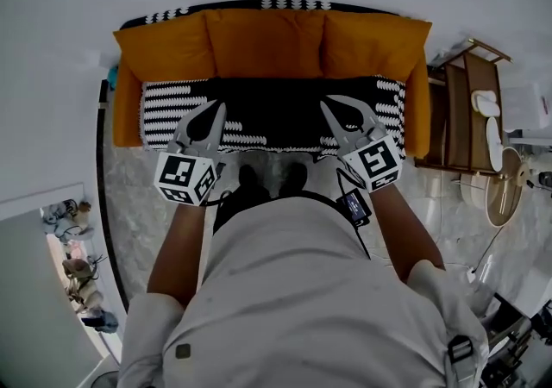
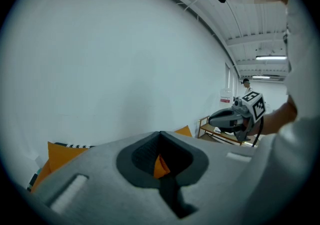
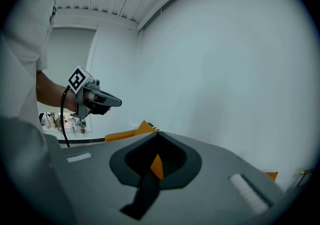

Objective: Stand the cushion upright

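An orange sofa stands against the white wall. Three orange back cushions stand upright along its back. A black-and-white patterned cover lies over the seat. My left gripper hangs above the seat's front left, jaws shut, nothing in them. My right gripper hangs above the front right, also shut and empty. In the left gripper view the shut jaws point at the wall above the sofa, with the right gripper off to the side. In the right gripper view the left gripper shows beyond the shut jaws.
A wooden side rack with white items stands right of the sofa. A round table is beside it. Small clutter lies on the floor at the left. The person's feet are on the marble floor in front of the sofa.
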`<state>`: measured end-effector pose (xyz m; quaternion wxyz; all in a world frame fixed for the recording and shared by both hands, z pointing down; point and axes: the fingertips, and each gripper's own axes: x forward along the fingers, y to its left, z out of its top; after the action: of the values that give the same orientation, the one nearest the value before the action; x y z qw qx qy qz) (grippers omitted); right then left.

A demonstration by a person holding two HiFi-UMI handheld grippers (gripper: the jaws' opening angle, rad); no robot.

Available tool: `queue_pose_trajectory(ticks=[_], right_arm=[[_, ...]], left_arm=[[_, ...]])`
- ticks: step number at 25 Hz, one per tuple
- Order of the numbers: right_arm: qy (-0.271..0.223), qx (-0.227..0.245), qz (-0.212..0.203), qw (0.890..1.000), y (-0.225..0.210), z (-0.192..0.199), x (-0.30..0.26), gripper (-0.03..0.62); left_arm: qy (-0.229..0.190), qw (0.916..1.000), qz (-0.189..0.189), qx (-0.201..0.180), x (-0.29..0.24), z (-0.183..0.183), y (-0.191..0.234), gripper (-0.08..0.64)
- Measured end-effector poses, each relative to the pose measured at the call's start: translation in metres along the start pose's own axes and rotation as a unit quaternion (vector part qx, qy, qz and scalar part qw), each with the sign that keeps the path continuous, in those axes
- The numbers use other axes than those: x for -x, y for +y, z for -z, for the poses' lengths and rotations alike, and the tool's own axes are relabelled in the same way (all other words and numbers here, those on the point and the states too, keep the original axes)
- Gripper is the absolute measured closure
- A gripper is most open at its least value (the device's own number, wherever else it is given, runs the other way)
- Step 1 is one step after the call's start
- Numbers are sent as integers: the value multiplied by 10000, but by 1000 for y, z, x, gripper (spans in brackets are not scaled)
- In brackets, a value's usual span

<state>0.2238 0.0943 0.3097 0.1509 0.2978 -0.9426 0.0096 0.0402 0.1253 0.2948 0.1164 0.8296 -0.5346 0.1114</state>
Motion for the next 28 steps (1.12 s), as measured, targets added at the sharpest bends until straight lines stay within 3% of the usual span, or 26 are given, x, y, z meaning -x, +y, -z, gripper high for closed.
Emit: queue_pose_trajectory(ticks=[10,28], right_arm=[[-5,28,230,9997,82,-13,19,583],[73,-94,865,9962,254,-37,25,581]], left_arm=[[-121,9990,406,-148,75,12,2,558],[-606,9951,739,-259,252,37,50,557]])
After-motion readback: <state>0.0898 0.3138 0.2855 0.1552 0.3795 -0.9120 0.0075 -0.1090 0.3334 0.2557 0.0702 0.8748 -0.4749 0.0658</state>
